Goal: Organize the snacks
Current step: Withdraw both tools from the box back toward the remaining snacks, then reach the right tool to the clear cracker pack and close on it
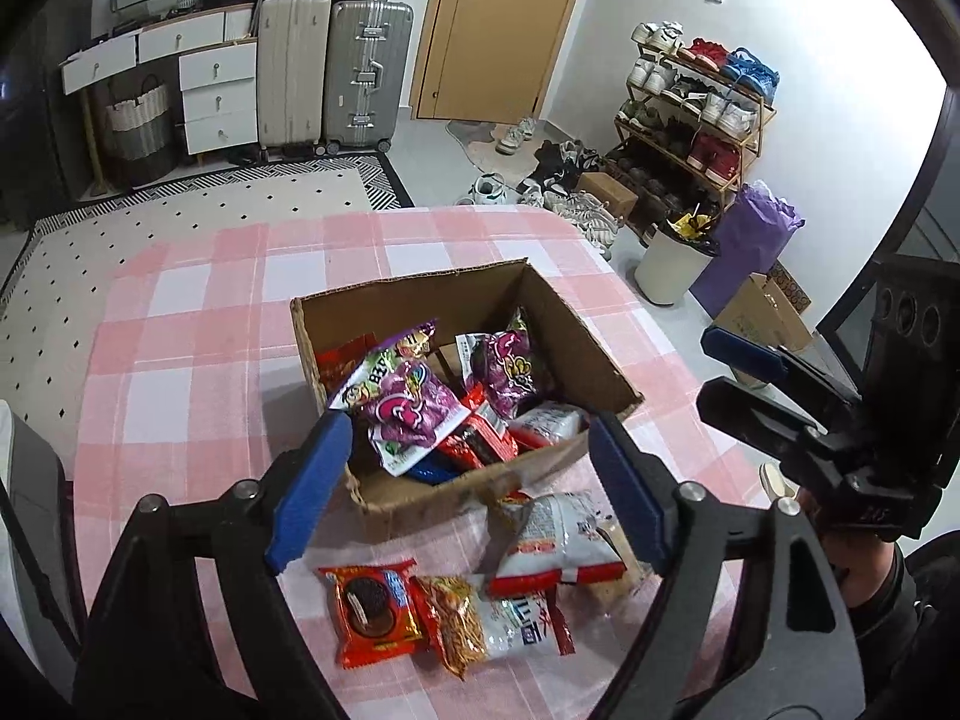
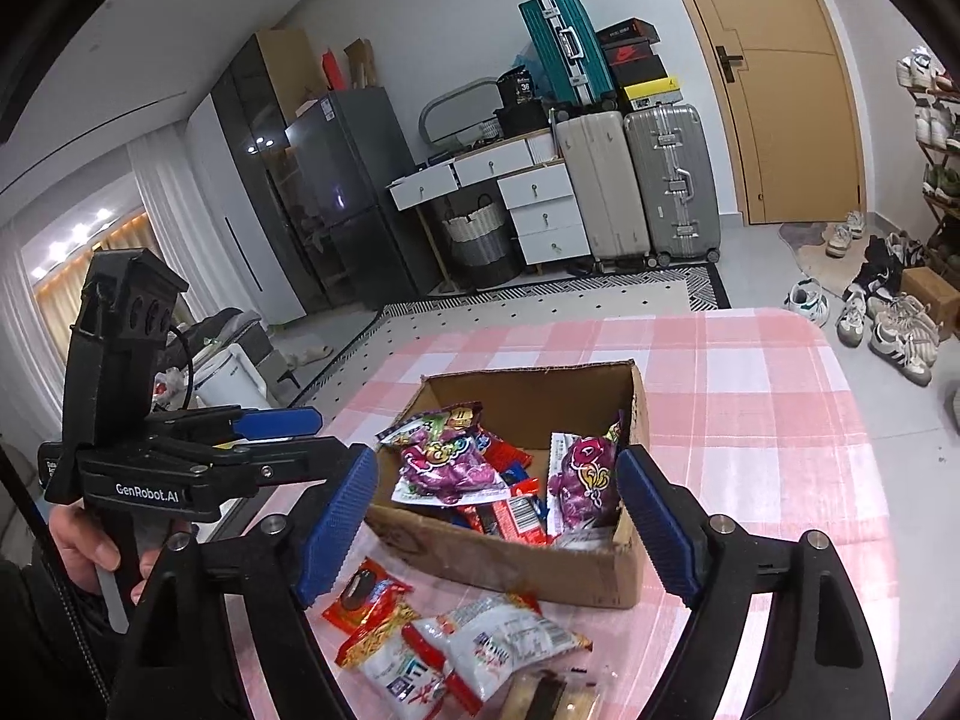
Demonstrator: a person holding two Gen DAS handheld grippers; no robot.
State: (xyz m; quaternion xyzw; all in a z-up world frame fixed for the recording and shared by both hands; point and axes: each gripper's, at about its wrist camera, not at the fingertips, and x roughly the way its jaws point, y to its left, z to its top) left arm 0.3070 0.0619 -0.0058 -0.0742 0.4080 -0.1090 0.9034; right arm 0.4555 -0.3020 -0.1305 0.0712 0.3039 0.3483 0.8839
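Note:
An open cardboard box [image 1: 414, 287] [image 2: 528, 373] stands on the pink checked tablecloth [image 1: 198, 324] and holds several snack packs, among them two purple bags [image 1: 408, 405] [image 2: 585, 480]. In front of the box lie a red cookie pack [image 1: 369, 606] [image 2: 366, 591], a noodle snack pack [image 1: 474, 621] [image 2: 384, 657] and a white-and-red bag [image 1: 552, 540] [image 2: 498, 639]. My left gripper [image 1: 471, 423] [image 2: 324, 432] hovers open over the box's near edge with nothing between its blue pads. My right gripper [image 2: 498, 456] [image 1: 714, 369] is open too, empty, beside it on the right.
A hand [image 2: 78, 540] holds the left gripper's handle. Beyond the table are a white bin [image 1: 672, 264], a shoe rack [image 1: 702, 114], suitcases [image 1: 366, 72], white drawers [image 1: 216, 96] and a wooden door [image 1: 498, 30]. A brown flat item [image 2: 540, 696] lies at the table's near edge.

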